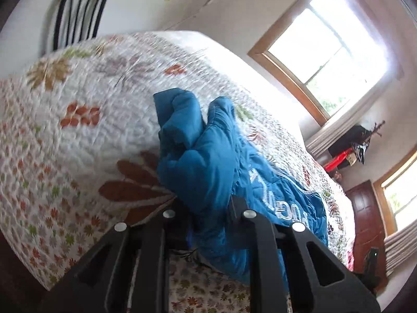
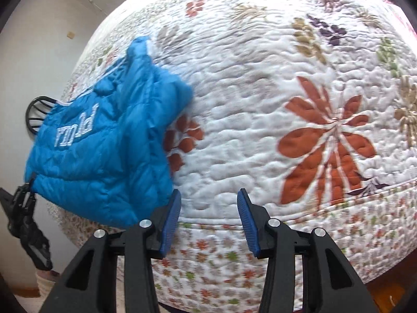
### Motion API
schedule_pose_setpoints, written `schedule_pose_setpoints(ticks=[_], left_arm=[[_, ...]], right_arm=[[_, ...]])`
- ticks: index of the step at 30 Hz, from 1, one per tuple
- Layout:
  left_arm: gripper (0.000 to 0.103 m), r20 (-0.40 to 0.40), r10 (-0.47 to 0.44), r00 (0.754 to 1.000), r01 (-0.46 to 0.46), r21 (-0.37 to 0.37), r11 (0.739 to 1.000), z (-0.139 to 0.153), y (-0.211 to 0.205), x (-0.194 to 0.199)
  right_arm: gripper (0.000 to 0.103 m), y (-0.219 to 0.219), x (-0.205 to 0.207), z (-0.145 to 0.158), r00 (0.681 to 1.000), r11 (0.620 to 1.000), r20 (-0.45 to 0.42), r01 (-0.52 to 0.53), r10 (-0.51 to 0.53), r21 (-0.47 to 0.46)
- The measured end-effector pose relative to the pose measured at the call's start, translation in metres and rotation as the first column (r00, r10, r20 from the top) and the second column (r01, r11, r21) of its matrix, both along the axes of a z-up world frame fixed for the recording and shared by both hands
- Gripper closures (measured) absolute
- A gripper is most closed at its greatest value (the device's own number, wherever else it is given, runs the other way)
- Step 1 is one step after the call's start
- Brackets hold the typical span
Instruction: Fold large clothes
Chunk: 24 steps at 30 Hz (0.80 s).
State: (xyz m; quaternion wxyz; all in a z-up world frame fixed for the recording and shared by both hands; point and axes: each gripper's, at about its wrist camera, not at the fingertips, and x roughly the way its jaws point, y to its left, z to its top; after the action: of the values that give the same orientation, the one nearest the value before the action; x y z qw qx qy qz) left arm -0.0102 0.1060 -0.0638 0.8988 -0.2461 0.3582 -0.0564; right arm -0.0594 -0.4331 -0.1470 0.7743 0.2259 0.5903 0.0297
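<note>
Here, at the left of the right wrist view, the left gripper (image 2: 28, 182) is clenched on the jacket's (image 2: 104, 140) lower corner, lifting it off the quilt (image 2: 260, 104), likely to spread it for folding. At bottom centre, the right gripper (image 2: 208, 221) stands released, empty, beside the fabric.

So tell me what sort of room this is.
Most likely a bedroom: a bed under a floral quilt, curtained wood-framed windows, and a blue puffer jacket lying on the quilt.
</note>
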Motion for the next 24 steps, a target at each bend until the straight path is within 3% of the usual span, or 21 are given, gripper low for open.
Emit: schedule_pose_setpoints(ticks=[3, 6, 8, 11, 14, 17, 20, 24], left_arm=[[0.088, 0.113, -0.157, 0.981, 0.147, 0.092, 0.985, 0.048, -0.050, -0.003], [0.088, 0.169, -0.340, 0.925, 0.308, 0.189, 0.932, 0.080, -0.109, -0.010], [0.088, 0.162, -0.471, 0.867, 0.424, 0.256, 0.869, 0.091, -0.155, -0.015], [0.087, 0.103, -0.618, 0.779, 0.574, 0.279, 0.770, 0.084, -0.205, -0.017], [0.086, -0.007, -0.724, 0.689, 0.686, 0.327, 0.650, 0.056, -0.251, -0.015], [0.085, -0.125, -0.782, 0.610, 0.778, 0.283, 0.561, 0.014, -0.278, -0.008], [0.082, -0.177, -0.791, 0.586, 0.805, 0.242, 0.542, -0.013, -0.289, -0.002], [0.078, -0.226, -0.766, 0.602, 0.798, 0.119, 0.591, -0.037, -0.283, 0.015]], right_arm=[[0.057, -0.016, -0.002, -0.007, 0.999, 0.999, -0.037, 0.023, -0.025, -0.047], [0.057, -0.022, -0.001, -0.012, 0.999, 0.999, -0.043, 0.021, -0.023, -0.042], [0.057, -0.024, 0.001, -0.014, 0.999, 0.999, -0.048, 0.022, -0.024, -0.039], [0.057, -0.026, 0.007, -0.016, 0.999, 0.999, -0.049, 0.017, -0.019, -0.037], [0.057, -0.025, 0.011, -0.018, 0.998, 0.998, -0.057, 0.012, -0.015, -0.055], [0.057, -0.019, 0.015, -0.021, 0.998, 0.998, -0.067, -0.003, -0.001, -0.056], [0.057, -0.013, 0.021, -0.029, 0.996, 0.999, -0.086, -0.017, 0.013, -0.050], [0.057, -0.006, 0.027, -0.039, 0.994, 0.997, -0.104, -0.028, 0.021, -0.066]])
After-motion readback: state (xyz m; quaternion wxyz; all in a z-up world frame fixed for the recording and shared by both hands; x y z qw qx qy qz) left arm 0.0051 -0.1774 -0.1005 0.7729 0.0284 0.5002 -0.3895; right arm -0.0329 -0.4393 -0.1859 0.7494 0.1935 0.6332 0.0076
